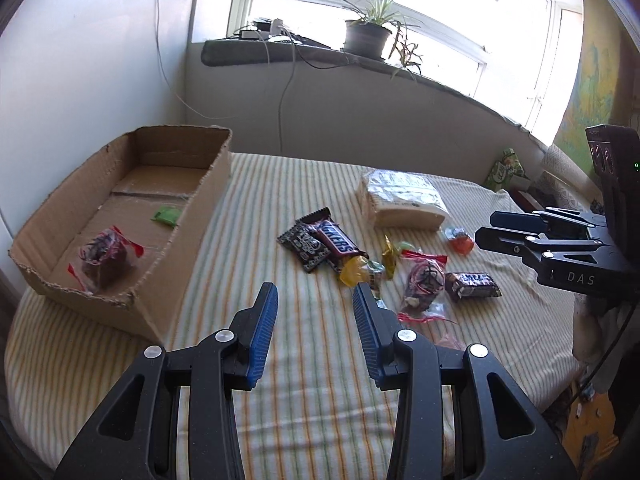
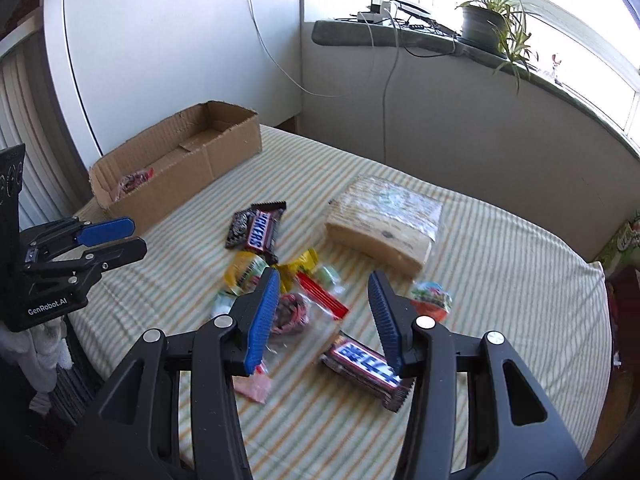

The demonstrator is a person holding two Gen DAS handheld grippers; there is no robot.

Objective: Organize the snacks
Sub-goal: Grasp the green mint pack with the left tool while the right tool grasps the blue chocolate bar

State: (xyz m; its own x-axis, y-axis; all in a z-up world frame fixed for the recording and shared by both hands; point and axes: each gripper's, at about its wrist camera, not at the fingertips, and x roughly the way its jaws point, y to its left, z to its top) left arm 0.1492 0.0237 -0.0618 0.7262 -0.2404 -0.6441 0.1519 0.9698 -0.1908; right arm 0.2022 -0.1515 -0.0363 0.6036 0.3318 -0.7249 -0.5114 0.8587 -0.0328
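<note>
Left gripper [image 1: 316, 292]: I see jaws spread, empty, snack pile [image 1: 360, 256] beyond tips; right gripper [image 2: 324, 284]: spread, empty, Snickers bar [image 2: 368, 368] under right finger | cardboard box [image 1: 208, 184]: holds two snacks

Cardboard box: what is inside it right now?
The cardboard box holds a clear-wrapped dark treat with red ends and a small green packet. In the right wrist view, its near wall hides most of the floor.
</note>
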